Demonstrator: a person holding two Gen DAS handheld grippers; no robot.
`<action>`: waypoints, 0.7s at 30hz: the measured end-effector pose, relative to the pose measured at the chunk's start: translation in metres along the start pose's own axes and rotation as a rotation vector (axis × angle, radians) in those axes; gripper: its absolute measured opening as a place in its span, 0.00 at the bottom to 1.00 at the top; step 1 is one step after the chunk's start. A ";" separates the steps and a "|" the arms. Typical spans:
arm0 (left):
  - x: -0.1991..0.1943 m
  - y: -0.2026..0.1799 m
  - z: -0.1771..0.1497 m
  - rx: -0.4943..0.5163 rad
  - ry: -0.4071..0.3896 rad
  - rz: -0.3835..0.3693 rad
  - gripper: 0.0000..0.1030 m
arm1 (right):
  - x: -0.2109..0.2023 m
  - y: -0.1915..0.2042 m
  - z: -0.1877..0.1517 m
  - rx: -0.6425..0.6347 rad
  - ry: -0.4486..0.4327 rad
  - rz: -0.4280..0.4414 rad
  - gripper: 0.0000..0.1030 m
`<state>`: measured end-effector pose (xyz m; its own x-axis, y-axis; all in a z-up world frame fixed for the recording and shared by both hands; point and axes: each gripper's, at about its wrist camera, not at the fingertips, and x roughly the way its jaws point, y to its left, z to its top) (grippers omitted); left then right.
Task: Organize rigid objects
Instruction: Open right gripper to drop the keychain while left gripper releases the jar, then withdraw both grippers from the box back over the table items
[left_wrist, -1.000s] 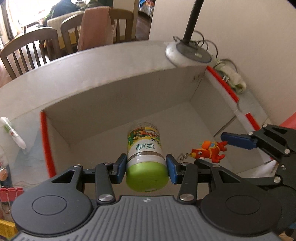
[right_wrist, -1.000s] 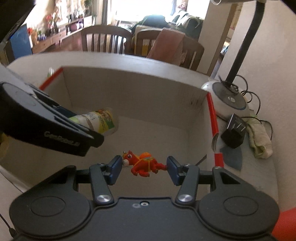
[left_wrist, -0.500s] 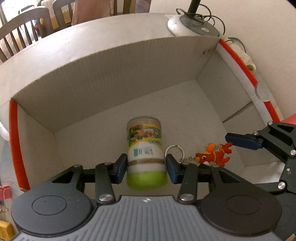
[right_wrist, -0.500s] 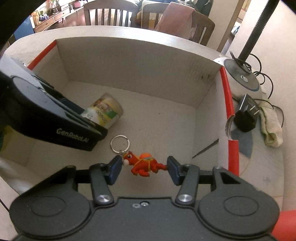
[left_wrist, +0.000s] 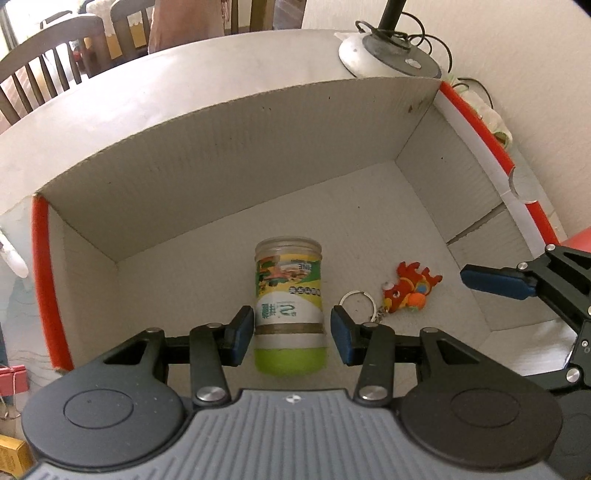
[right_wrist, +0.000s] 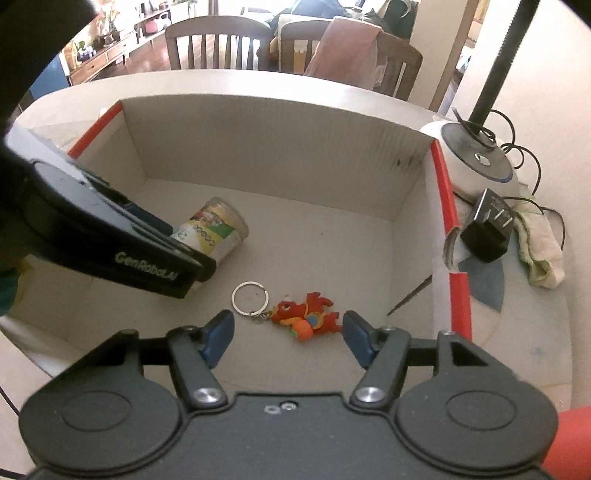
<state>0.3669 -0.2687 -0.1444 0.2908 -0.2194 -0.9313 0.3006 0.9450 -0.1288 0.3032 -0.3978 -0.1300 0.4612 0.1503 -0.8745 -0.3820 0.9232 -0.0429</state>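
I have both hand-held grippers inside the white cardboard box with red-taped edges (left_wrist: 229, 173). My left hand-held gripper (left_wrist: 291, 334) is released, its blue pads just clear of the green-lidded plastic jar with a yellow-green label (left_wrist: 289, 302), which lies on its side on the box floor between them. My right hand-held gripper (right_wrist: 286, 334) is also released, the small red-orange toy keychain with a metal ring (right_wrist: 304, 317) lying flat just ahead of it. To finish well, I judge both should back out straight and upward, without nudging the jar into a roll or snagging the ring.
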 end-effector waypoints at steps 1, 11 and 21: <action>-0.001 0.000 -0.001 0.000 -0.004 -0.001 0.43 | -0.002 -0.001 -0.001 0.008 -0.005 0.002 0.63; -0.044 0.001 -0.016 0.027 -0.105 -0.033 0.49 | -0.039 -0.001 -0.002 0.107 -0.083 0.045 0.69; -0.094 0.011 -0.040 0.000 -0.202 -0.075 0.49 | -0.077 0.017 -0.006 0.118 -0.181 0.095 0.73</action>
<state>0.3065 -0.2276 -0.0718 0.4437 -0.3334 -0.8318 0.3283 0.9242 -0.1953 0.2567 -0.3956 -0.0663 0.5674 0.2896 -0.7708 -0.3391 0.9352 0.1018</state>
